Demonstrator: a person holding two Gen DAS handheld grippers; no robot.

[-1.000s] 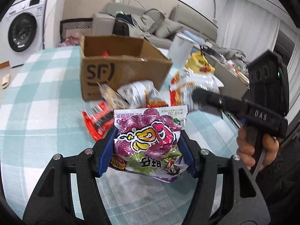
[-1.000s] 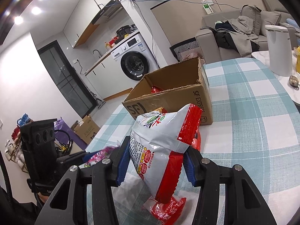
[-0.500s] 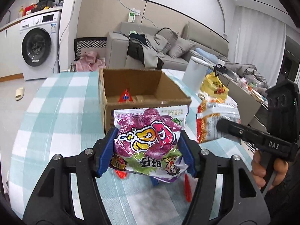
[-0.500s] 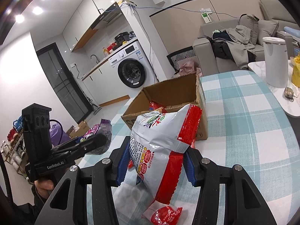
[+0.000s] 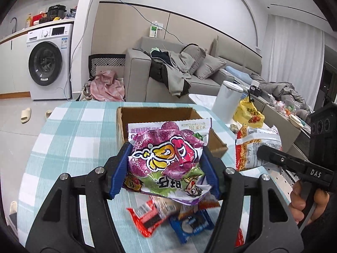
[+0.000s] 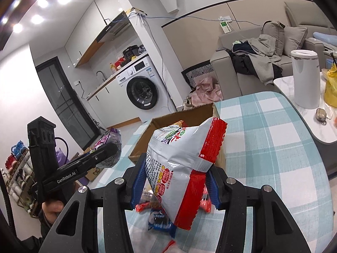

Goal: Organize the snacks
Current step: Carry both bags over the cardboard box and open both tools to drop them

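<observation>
Purple snack bag (image 5: 166, 158) sits clenched in the left gripper (image 5: 166, 168); the right gripper (image 6: 174, 181) grasps a white-red packet (image 6: 181, 164), apparently above the cardboard box (image 5: 126, 124).

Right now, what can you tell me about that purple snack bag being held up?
The purple snack bag is a glossy, crinkled foil packet with cartoon lettering and a green lower band. The left gripper pinches it between blue pads, lifted clear of the checked tablecloth, in front of the open cardboard box.
</observation>
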